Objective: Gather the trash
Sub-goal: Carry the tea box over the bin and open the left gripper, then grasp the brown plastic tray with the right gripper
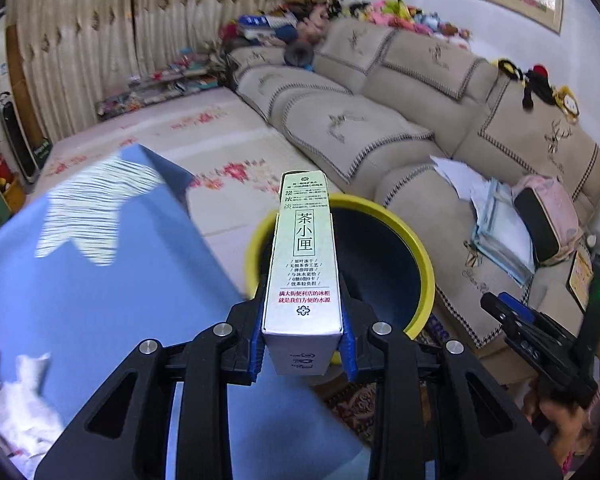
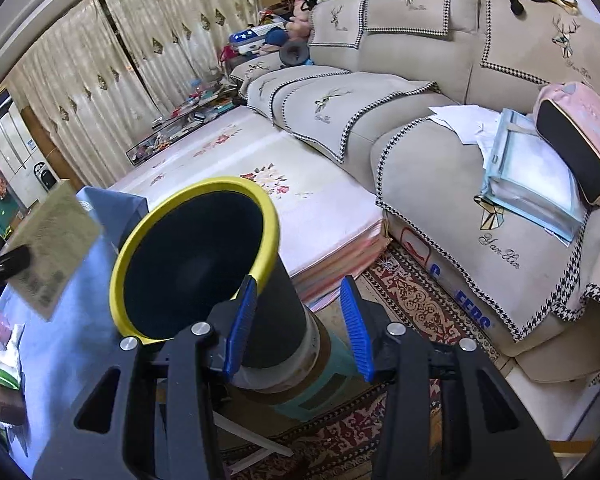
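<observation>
My left gripper (image 1: 302,344) is shut on a long pale green tea box (image 1: 303,256), held level with its far end over the rim of a black trash bin with a yellow rim (image 1: 416,248). In the right wrist view the bin (image 2: 196,256) stands on a teal stool (image 2: 332,364) beside the blue table (image 2: 72,344); the box (image 2: 50,248) shows at far left, blurred. My right gripper (image 2: 298,324) is open and empty, with the bin's side wall between its blue pads (image 2: 240,320).
The blue table (image 1: 100,280) holds crumpled white paper (image 1: 24,416) at its near left. A beige sofa (image 1: 440,148) with papers and a pink bag (image 1: 548,216) runs along the right. A floral mat (image 2: 268,184) lies behind the bin, a patterned rug (image 2: 412,304) below.
</observation>
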A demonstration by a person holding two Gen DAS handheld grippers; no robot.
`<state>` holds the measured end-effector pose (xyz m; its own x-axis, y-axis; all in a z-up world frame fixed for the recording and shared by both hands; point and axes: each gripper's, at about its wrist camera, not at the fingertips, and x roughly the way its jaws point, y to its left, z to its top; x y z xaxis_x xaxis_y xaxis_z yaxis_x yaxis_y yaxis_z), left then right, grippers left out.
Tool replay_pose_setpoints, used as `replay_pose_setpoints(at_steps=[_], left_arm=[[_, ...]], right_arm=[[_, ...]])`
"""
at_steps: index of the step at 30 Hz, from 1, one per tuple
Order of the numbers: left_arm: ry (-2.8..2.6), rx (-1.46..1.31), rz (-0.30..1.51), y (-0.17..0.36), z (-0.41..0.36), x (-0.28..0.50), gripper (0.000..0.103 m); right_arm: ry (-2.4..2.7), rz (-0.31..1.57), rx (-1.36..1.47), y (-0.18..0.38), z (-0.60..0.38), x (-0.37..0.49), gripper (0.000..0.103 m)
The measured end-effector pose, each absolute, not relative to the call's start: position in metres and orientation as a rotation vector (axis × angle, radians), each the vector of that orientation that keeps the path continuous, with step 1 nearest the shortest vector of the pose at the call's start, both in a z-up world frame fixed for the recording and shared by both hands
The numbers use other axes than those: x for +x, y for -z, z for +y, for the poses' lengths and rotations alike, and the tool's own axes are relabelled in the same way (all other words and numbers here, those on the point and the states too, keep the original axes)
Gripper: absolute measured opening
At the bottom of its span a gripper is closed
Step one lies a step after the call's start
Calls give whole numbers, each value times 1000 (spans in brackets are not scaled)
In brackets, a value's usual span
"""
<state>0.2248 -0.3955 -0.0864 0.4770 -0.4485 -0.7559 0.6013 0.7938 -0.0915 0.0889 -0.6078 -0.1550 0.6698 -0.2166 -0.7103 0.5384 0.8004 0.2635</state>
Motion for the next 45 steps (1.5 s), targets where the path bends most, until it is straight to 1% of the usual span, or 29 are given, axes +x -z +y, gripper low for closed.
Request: replay_pose_setpoints(at_steps=[8,14,15,16,17,18,19,21,24,25,26,28,35,37,40,45], left_arm=[[632,243,910,127,-449,256,30],[626,246,937,141,-460,267,31],[624,243,928,140,-460,266,33],[622,243,916,138,-456,264,44],[616,242,901,135,-455,263,58],[612,239,885,131,-452,261,64],[611,233,867,124,-446,257,66],[622,213,854,114,-438,251,66],[643,152,812,88,-415,236,66],[644,137,787,78,-405,230,68],[642,127,770,70,-395,224,73],[620,104,709,51,-368,209,80],[491,50,606,10,-269,176,92],[439,42,583,1,-235,166,93],[400,23,573,-4,-197,152,98],[281,-8,544,-6,-122,122,98]], right_arm=[[443,737,501,166,-614,93,42],[439,748,511,171,-616,93,43],[436,749,511,172,-616,93,44],[434,750,509,172,-615,94,44],[432,750,509,172,-614,94,45],[428,750,507,171,-612,94,45],[425,749,505,171,-610,95,45],[420,747,501,169,-606,95,45],[409,745,492,165,-600,96,45],[405,744,488,164,-598,96,45],[400,744,483,163,-596,97,45],[389,746,471,161,-591,98,46],[348,759,432,157,-567,105,47],[330,761,416,153,-558,108,47],[299,762,386,145,-541,112,49],[206,769,320,132,-497,123,50]])
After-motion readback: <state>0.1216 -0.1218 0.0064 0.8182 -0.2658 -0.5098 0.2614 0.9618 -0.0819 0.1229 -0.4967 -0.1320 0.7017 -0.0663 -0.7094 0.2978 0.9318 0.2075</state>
